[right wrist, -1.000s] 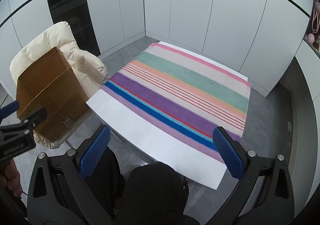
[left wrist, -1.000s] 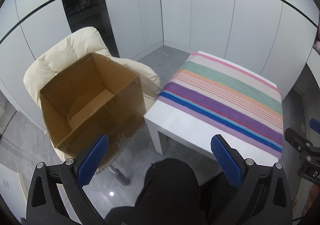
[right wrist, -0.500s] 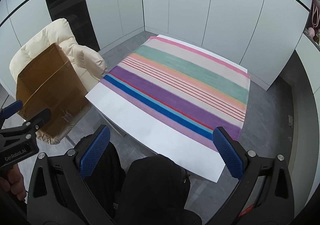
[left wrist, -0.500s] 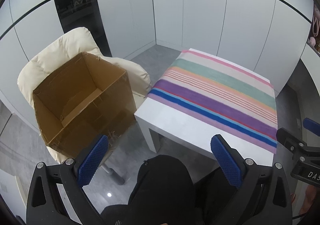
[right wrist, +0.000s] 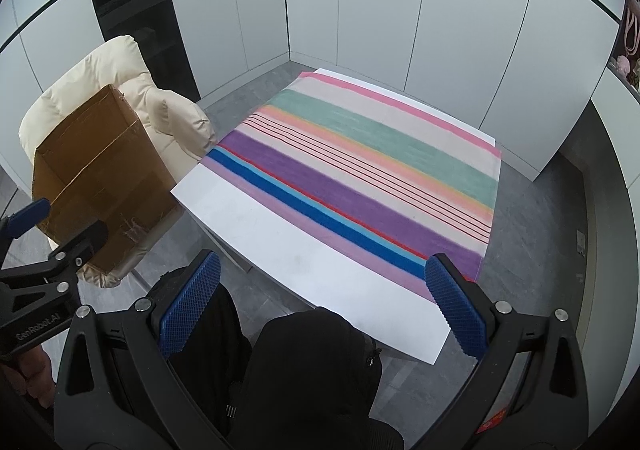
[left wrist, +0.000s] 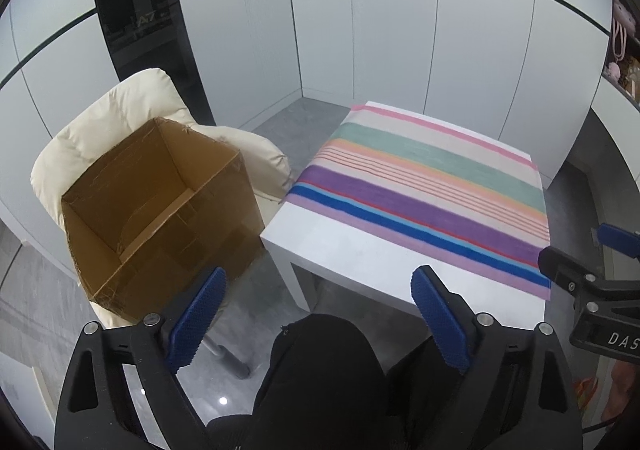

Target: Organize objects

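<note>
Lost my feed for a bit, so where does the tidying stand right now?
Done or not started, I cannot tell: the striped cloth on the white table carries no loose items, and the cardboard box on the cream chair looks empty. In hand: nothing; left gripper and right gripper are open. No objects left to sort are visible.

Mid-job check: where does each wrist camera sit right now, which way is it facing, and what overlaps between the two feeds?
Left wrist: on the left gripper, looking steeply down at the open brown cardboard box on the cream padded chair; black-clad knee below; jaws wide, just closing slightly, nothing between.
Right wrist: on the right gripper, looking steeply down at the white table with striped multicoloured cloth; knee below, jaws open, empty.
Shared: box, chair, table, cloth; each sees the other gripper at its edge.
</note>
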`<state>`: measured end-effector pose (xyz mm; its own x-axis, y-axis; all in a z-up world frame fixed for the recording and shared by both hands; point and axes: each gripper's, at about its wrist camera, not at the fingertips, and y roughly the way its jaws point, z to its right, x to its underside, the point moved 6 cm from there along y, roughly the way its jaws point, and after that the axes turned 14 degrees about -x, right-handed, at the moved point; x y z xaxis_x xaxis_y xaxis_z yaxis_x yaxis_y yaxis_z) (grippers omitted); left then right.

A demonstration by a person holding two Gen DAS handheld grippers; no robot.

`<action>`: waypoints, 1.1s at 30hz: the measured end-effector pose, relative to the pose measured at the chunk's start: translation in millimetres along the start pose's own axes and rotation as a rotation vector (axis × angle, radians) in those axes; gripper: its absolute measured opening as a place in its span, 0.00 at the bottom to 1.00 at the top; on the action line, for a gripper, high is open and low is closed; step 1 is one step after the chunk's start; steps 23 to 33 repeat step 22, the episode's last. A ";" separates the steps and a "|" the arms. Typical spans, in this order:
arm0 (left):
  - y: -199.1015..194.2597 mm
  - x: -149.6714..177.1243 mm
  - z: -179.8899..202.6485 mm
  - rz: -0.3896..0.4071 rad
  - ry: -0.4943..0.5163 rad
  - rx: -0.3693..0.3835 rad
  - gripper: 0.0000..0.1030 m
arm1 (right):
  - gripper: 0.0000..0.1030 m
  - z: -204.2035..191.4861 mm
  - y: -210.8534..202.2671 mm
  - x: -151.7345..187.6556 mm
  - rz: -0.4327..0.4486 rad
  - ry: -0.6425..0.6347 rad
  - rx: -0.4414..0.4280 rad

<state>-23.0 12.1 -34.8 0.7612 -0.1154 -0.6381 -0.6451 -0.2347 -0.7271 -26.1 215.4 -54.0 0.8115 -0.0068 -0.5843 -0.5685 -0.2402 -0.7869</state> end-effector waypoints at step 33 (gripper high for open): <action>-0.1 1.7 2.9 -0.018 -0.024 0.013 0.91 | 1.00 -4.2 1.2 0.7 -0.002 -0.009 0.002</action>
